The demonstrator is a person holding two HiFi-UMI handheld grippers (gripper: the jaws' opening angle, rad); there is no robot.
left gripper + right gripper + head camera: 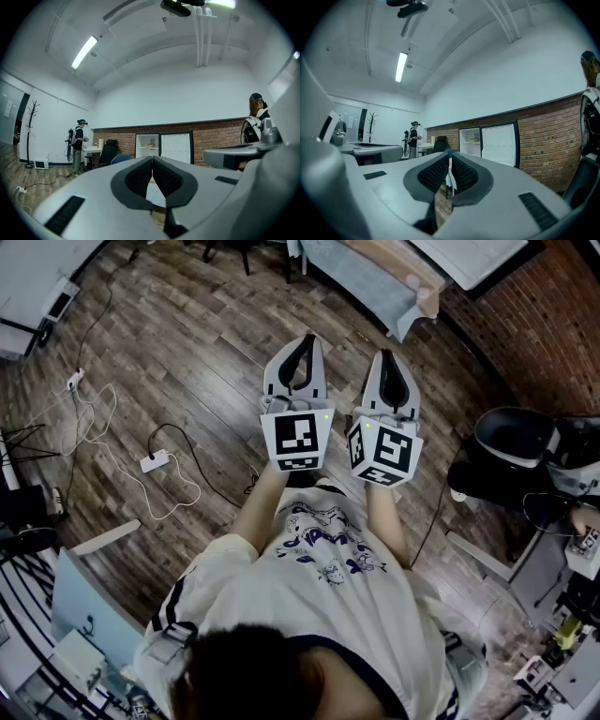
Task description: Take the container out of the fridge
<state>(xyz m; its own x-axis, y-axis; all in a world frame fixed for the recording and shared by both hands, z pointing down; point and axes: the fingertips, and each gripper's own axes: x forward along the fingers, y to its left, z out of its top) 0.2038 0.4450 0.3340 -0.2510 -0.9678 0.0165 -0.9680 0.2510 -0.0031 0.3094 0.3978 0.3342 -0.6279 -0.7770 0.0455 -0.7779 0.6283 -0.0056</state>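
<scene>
Across the room a small fridge [146,139] stands against the brick wall, its white door [176,149] swung open to the right. On its shelf sits a small yellowish container [149,146], too far off to make out. The right gripper view also shows the fridge [468,149], the door [499,145] and the container [473,140]. In the head view the left gripper [307,337] and the right gripper [389,354] are held side by side over the wooden floor, pointing forward. The left gripper [152,157] is shut and holds nothing. So is the right gripper [450,154].
A person wearing a headset [78,140] stands at a desk left of the fridge, with an office chair [108,151] beside it. Another person [256,117] is at the right. Cables and a power strip [155,462] lie on the floor at the left. A table [380,277] stands ahead.
</scene>
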